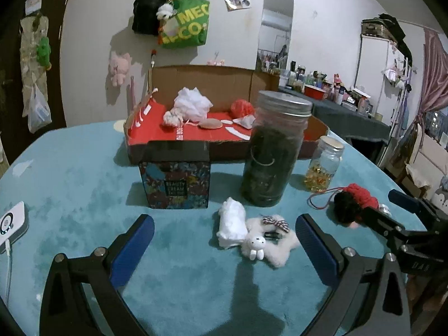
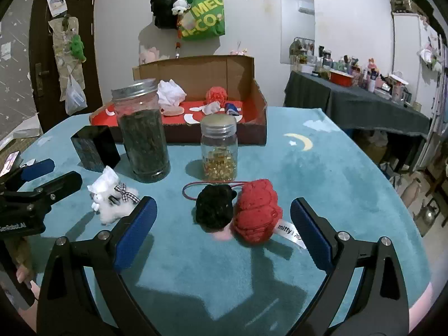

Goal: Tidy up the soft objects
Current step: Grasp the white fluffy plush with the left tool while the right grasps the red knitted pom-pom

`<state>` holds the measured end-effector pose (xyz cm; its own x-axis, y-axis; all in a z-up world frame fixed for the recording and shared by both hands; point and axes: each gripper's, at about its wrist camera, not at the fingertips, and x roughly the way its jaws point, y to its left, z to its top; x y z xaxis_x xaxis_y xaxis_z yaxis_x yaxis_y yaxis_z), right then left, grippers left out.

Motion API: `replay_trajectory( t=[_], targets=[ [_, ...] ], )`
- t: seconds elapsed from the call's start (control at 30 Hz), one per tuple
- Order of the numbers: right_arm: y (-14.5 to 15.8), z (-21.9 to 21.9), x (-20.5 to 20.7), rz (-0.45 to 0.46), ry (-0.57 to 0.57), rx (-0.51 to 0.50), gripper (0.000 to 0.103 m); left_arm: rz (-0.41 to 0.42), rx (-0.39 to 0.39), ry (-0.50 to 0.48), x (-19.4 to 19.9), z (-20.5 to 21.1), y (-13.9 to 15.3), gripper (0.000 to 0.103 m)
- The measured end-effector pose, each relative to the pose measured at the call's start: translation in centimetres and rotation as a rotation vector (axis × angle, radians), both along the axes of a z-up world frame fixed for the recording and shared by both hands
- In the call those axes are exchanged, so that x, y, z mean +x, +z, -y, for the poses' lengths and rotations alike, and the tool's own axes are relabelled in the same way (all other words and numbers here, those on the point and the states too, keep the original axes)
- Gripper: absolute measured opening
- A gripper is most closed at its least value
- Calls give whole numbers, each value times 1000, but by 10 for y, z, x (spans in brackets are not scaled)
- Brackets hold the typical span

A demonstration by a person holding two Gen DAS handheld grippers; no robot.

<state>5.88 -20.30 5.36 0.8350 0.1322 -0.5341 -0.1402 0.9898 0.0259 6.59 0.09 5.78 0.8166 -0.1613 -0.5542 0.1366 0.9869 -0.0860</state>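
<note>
Pink base under red-black plush (image 2: 240, 212) hidden (tag text cut off).

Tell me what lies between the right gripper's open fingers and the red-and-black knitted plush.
Only bare teal mat separates the right gripper from the red-and-black knitted plush, per the right wrist view.

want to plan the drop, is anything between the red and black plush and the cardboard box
Yes. The small capsule jar stands right behind the red and black plush, on the line to the cardboard box; the tall dark jar stands further left.
</note>
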Motion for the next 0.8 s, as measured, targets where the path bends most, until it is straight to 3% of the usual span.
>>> replay_trajectory(
  t=[0.27, 0.6, 0.8],
  targets=[
    [-5, 4, 11, -31, -1, -14, 98, -57, 82, -1, 16, -1, -3, 103],
    [-7, 36, 34, -131, -18, 57, 98, -174, 86, -29, 42, -2, -14, 94],
    [-12, 63, 52, -218, -40, 171, 97, -248, 57, -69, 57, -4, -23, 70]
  ],
)
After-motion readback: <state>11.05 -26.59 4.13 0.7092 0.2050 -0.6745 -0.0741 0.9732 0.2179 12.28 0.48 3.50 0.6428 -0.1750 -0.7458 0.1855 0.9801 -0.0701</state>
